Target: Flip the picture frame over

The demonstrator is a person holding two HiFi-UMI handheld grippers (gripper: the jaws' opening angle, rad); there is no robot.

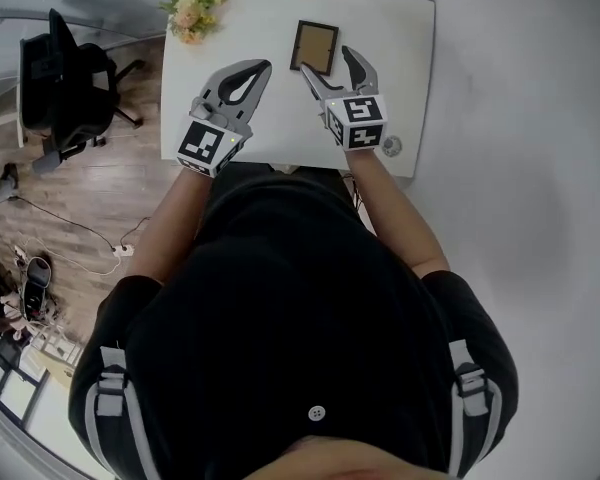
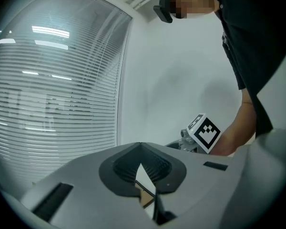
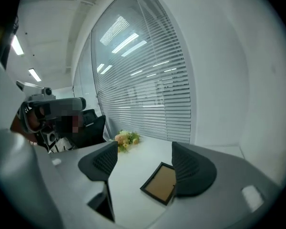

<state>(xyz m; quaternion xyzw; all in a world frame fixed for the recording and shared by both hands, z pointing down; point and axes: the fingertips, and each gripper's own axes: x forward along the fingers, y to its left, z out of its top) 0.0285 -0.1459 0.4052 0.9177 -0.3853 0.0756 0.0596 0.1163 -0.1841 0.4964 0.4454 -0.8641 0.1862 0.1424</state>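
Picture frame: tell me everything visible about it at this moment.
The picture frame is a small rectangle with a thin black border around a plain tan panel that looks like cardboard. It lies flat on the white table, towards the far edge. The right gripper is at its near side with jaws apart, not gripping it. One jaw overlaps its edge in the right gripper view, so contact cannot be told.

In my left hand-held gripper (image 2: 141, 147) view, the closed jaws block nearly all of the counter. Only a brown sliver of the frame (image 2: 145, 196) shows, low in the middle. In the right hand-held gripper (image 3: 144, 152) view, one jaw hides the frame's right corner. In the head view, a round thing (image 1: 391, 146) at the counter's (image 1: 400, 28) lower right is too small to name, and the torso (image 1: 310, 318) covers the near edge.
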